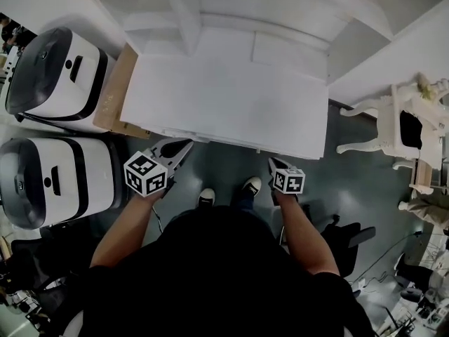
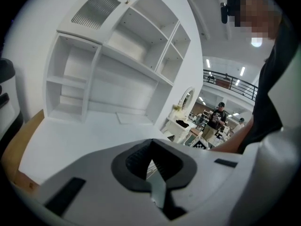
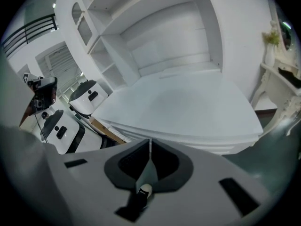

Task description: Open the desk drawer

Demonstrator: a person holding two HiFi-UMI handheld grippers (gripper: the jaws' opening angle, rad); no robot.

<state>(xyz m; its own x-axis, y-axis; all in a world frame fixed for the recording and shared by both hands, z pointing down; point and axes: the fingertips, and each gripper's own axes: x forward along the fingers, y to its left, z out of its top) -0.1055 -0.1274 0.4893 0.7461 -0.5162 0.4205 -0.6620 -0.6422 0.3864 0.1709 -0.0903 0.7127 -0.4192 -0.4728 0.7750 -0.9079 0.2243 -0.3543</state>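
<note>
Two grippers: both in a person's hands, held low before the table (image 1: 224, 90).
Left gripper (image 1: 181, 149): just off the near left corner of the table, pointing toward it. Jaws together, nothing between them. Contact with the table edge cannot be told.
Right gripper (image 1: 278, 163): just beside the right part of the near edge, pointing at it and tilted down. Jaws closed to a hairline slit, nothing between them.
Drawer (image 3: 202, 144): under the table top at the near edge, facing the person. The right gripper view shows it only as stacked white bands below the top. It looks shut; its handle cannot be made out.
Shelves (image 1: 280, 5): white, in several compartments, standing on the back of the table.
Machines: two white-and-black units on the floor left of the table, one far (image 1: 59, 76), one near (image 1: 56, 181).
Board (image 1: 116, 93): brown, between the far machine and the table's left side.
Chair (image 1: 393, 128): white, ornate, on the floor right of the table, well apart.
Shoes (image 1: 205, 198): on the grey floor between the grippers, near the table edge.
</note>
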